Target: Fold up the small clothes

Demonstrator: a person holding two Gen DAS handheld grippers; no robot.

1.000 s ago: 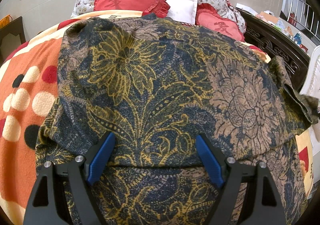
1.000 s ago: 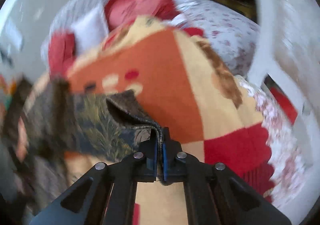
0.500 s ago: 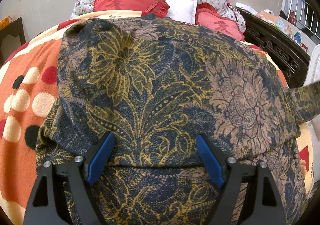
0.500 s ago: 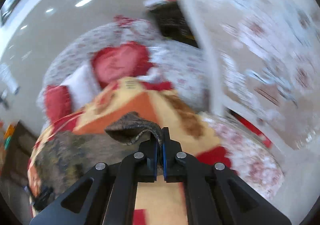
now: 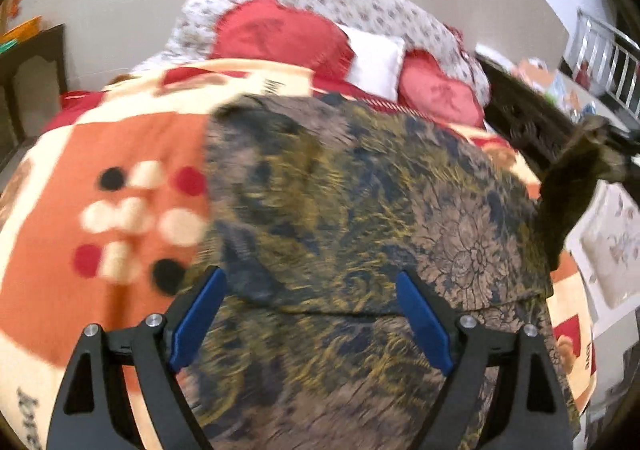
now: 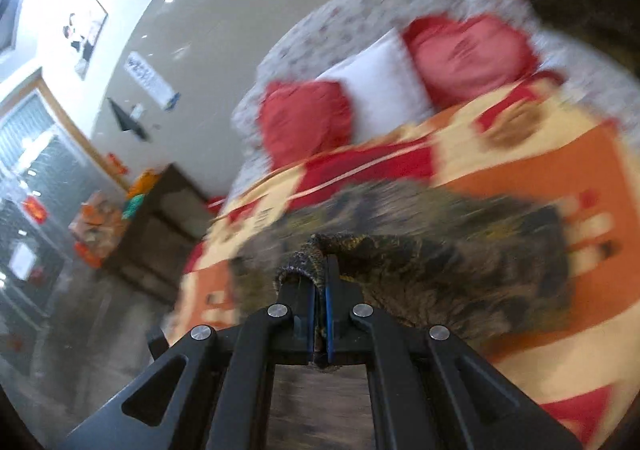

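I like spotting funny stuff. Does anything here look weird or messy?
One thing: a corner of the cloth sticks up in the air at the right instead of lying flat on the blanket. That's because the right tongs are shut on it and hold it up. Nothing looks spilled or broken.

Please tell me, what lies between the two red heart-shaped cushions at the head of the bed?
A white pillow lies between the two red heart-shaped cushions, touching both. It shows in both wrist views, clearest in the left wrist view.
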